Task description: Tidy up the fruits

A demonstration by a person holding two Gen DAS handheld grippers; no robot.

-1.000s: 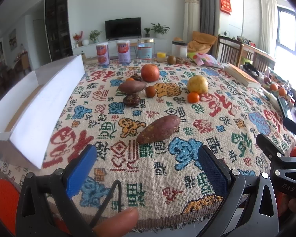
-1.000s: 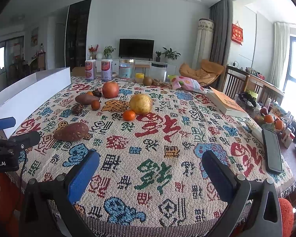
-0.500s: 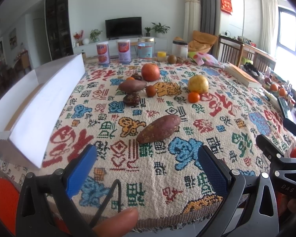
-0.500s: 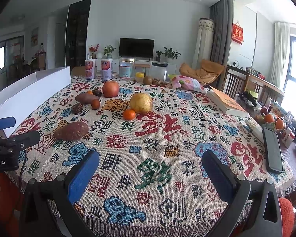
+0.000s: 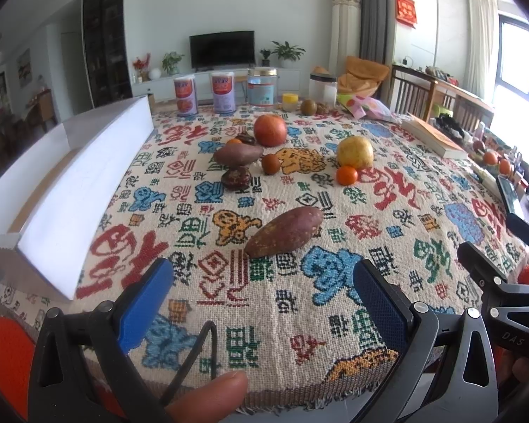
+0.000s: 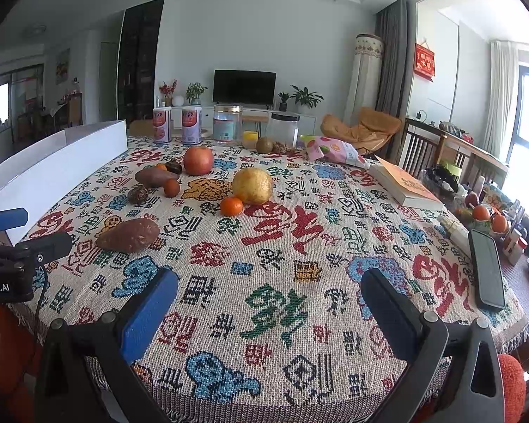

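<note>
My left gripper (image 5: 262, 287) is open and empty at the table's near edge, just short of a sweet potato (image 5: 285, 232). Farther back lie a second sweet potato (image 5: 237, 154), a red apple (image 5: 270, 130), a yellow pear (image 5: 355, 151), a tangerine (image 5: 346, 175) and small dark fruits (image 5: 235, 178). My right gripper (image 6: 268, 290) is open and empty over the near patterned cloth. In the right wrist view the sweet potato (image 6: 128, 235) lies at the left, the pear (image 6: 253, 185) and tangerine (image 6: 231, 206) at mid-table, the apple (image 6: 198, 160) behind.
A long white box (image 5: 63, 190) runs along the table's left side. Cans and jars (image 6: 225, 126) stand at the far edge with a snack bag (image 6: 331, 149). A book (image 6: 403, 185) and a black phone (image 6: 487, 273) lie at the right.
</note>
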